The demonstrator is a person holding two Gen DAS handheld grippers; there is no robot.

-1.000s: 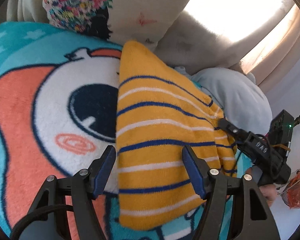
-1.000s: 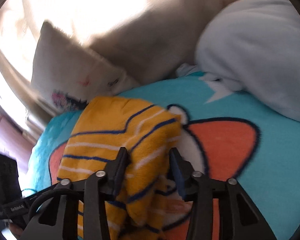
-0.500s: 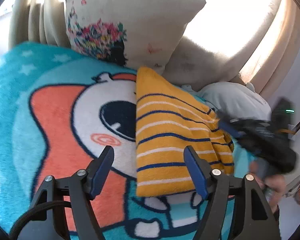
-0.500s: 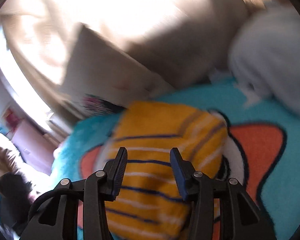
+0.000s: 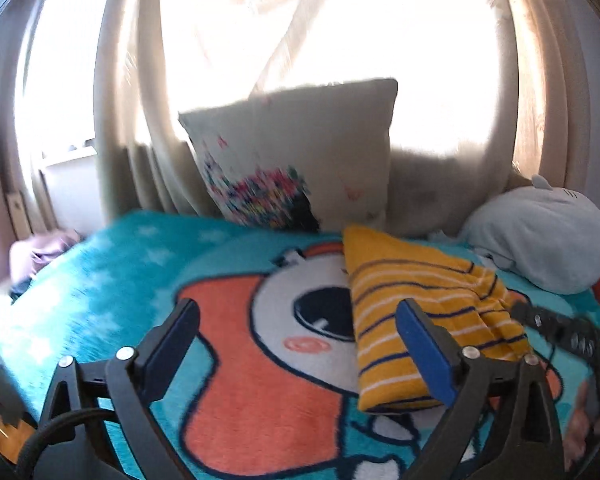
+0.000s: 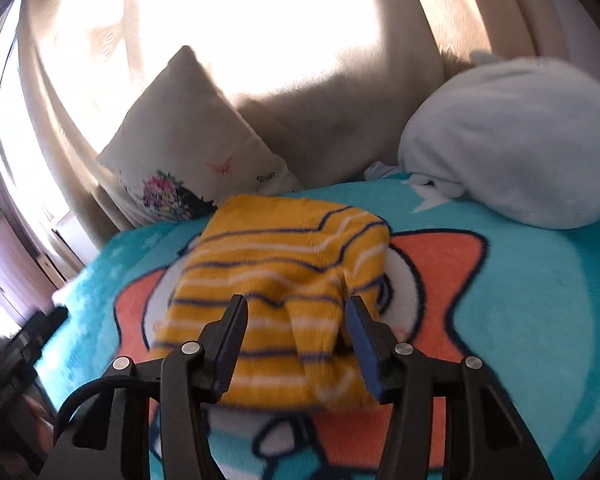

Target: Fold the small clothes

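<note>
My left gripper (image 5: 298,344) stands spread wide over the turquoise fleece blanket printed with an orange and white cartoon figure (image 5: 112,264); its jaws have just been opening, and nothing lies between them. My right gripper (image 6: 296,332) is half parted, its jaws also having just been opening, with no pad pressing on cloth, so it has let go too. The small yellow knitted garment with navy and white stripes (image 6: 284,264) lies folded into a compact bundle on the blanket, at about twelve o'clock from my right gripper and about two o'clock from my left. Beyond it, at roughly eleven o'clock in the right wrist view, leans the cream cushion with a floral print (image 6: 180,148), and at two o'clock sits the pale blue rounded plush toy (image 6: 512,152).

I judge the fold made and both of my tools backing away from it. To do this well, I should lift clear without brushing the bundle, since the soft knit would spring open at a nudge. The near edge looks lumpy in the right wrist view; a light flat press there would settle it. I would keep the bundle off the plush toy and cushion so that it stays square.
</note>
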